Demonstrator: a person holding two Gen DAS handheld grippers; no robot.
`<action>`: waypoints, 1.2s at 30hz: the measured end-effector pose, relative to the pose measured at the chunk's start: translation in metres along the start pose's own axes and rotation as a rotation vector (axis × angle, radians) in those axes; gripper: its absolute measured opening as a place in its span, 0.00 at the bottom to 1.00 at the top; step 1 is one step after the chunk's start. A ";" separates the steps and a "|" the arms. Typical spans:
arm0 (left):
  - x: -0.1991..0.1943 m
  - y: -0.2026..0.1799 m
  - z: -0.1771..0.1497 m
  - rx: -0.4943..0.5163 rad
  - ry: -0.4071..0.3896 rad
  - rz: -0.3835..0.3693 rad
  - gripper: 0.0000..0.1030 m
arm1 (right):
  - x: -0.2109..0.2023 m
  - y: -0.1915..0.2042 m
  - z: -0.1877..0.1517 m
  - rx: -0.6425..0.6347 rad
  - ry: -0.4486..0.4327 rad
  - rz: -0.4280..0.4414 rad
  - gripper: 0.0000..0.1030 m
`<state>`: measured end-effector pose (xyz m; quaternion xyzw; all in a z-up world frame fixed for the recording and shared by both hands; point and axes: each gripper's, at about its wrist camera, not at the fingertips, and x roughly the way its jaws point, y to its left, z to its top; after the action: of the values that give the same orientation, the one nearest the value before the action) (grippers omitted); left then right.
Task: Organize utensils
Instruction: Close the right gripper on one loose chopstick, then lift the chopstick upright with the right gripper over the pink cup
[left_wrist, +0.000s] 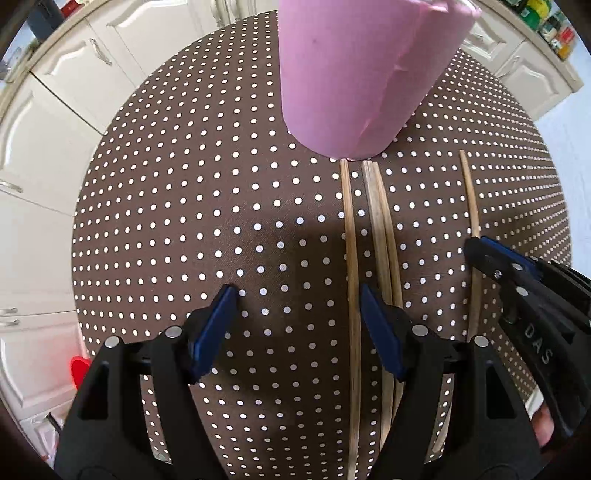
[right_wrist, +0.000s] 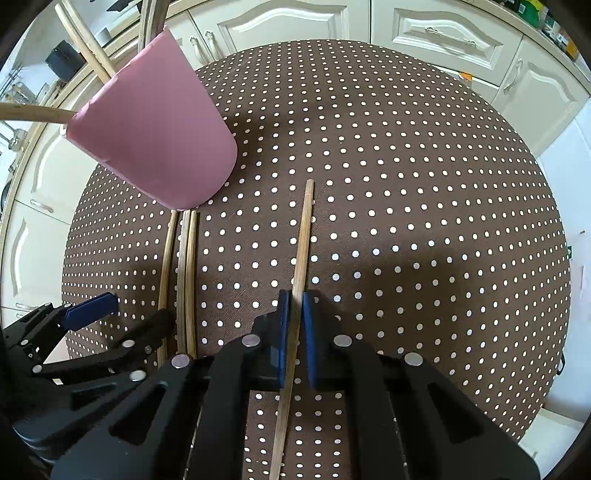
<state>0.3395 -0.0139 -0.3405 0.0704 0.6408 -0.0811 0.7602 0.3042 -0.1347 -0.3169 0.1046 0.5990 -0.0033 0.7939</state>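
Note:
A pink cup (left_wrist: 354, 70) stands on the polka-dot table; in the right wrist view the cup (right_wrist: 155, 136) holds several wooden sticks (right_wrist: 88, 55). Three chopsticks (left_wrist: 376, 229) lie side by side in front of it, also in the right wrist view (right_wrist: 184, 266). A fourth chopstick (right_wrist: 301, 243) lies apart to the right. My right gripper (right_wrist: 294, 306) is shut on this single chopstick (left_wrist: 471, 206), low at the table. My left gripper (left_wrist: 295, 299) is open and empty above the table; its right finger (left_wrist: 376, 325) is over the three chopsticks.
The round table has a brown cloth with white dots (right_wrist: 406, 184). White cabinets (right_wrist: 443, 33) stand behind it and to the left (left_wrist: 44, 147). A red object (left_wrist: 79, 369) shows below the table's left edge.

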 end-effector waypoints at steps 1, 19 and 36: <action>-0.001 -0.004 0.000 0.002 -0.012 0.000 0.57 | 0.000 -0.001 0.000 0.004 0.000 0.002 0.06; -0.017 0.015 0.002 -0.104 -0.023 -0.102 0.06 | -0.031 -0.031 0.013 0.171 -0.049 0.091 0.05; -0.098 0.043 -0.008 -0.127 -0.180 -0.134 0.06 | -0.115 -0.024 0.004 0.168 -0.221 0.107 0.05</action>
<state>0.3245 0.0334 -0.2456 -0.0283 0.5771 -0.0968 0.8104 0.2719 -0.1726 -0.2105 0.2016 0.4990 -0.0226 0.8425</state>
